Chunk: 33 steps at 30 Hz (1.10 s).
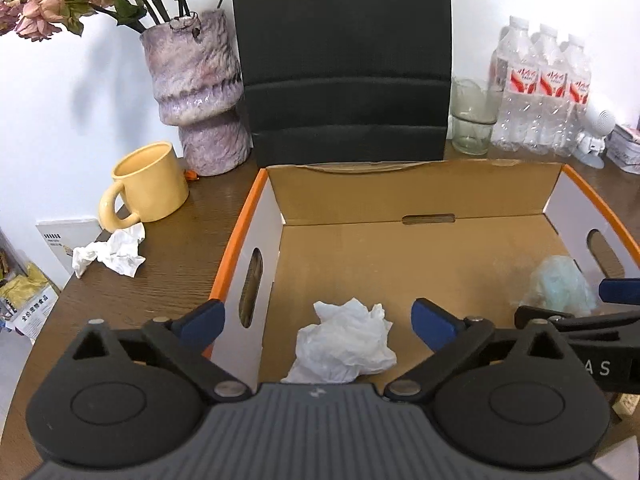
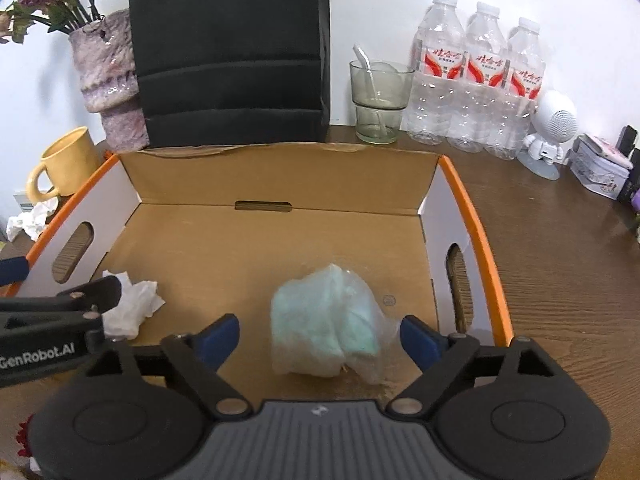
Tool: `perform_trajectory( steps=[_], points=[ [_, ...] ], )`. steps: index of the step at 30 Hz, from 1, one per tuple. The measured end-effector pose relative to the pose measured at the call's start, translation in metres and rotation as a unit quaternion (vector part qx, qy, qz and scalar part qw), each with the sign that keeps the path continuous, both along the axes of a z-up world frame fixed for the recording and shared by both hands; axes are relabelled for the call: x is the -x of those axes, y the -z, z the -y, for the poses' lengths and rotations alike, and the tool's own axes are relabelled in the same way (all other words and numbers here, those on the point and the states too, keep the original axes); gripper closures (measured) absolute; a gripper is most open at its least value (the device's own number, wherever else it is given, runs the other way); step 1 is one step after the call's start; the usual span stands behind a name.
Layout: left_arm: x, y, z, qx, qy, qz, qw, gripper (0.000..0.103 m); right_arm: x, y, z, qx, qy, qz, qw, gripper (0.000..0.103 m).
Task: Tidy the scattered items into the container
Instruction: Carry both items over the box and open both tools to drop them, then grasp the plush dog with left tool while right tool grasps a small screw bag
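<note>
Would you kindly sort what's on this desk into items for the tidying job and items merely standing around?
Job: cardboard box; white tissue and green wad inside it; crumpled tissue beside the mug.
Standing around: yellow mug, vase, glass, water bottles.

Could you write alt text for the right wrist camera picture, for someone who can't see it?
An open hand-held gripper hovers over a pale green wad in clear plastic lying inside an orange-edged cardboard box on a brown wooden table. A crumpled white tissue lies in the box's left part.
</note>
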State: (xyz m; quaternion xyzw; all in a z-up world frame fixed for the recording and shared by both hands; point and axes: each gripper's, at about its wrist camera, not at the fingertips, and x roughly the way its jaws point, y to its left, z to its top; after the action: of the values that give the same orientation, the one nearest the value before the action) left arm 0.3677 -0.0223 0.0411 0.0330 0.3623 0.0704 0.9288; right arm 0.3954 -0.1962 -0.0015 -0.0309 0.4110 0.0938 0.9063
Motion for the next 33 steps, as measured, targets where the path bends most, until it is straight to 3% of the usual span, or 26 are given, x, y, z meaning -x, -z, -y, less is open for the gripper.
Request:
perform_trajectory(
  steps=[5,14,23,27,33],
  points=[
    [0.009,-0.007,-0.004,0.004,-0.003,0.007,1.0000,0.000,0.007,-0.005,0.005,-0.005,0.006,-0.004,1.000,0.004],
    [0.045,-0.027,-0.014,0.029,0.010,0.031,0.9990,0.000,0.047,-0.028,0.013,-0.015,-0.022,0.026,0.999,0.000],
    [0.138,-0.050,-0.032,0.037,0.063,0.104,0.9919,0.000,0.142,-0.050,0.040,-0.025,-0.064,0.100,0.993,0.000],
    [0.185,-0.039,-0.046,0.052,0.084,0.114,0.9886,0.000,0.202,-0.042,0.052,-0.036,-0.085,0.129,0.987,0.000],
    [0.236,-0.008,-0.059,0.032,0.083,0.119,0.9889,0.000,0.268,-0.011,0.064,-0.055,-0.095,0.128,0.986,0.000]
  ],
)
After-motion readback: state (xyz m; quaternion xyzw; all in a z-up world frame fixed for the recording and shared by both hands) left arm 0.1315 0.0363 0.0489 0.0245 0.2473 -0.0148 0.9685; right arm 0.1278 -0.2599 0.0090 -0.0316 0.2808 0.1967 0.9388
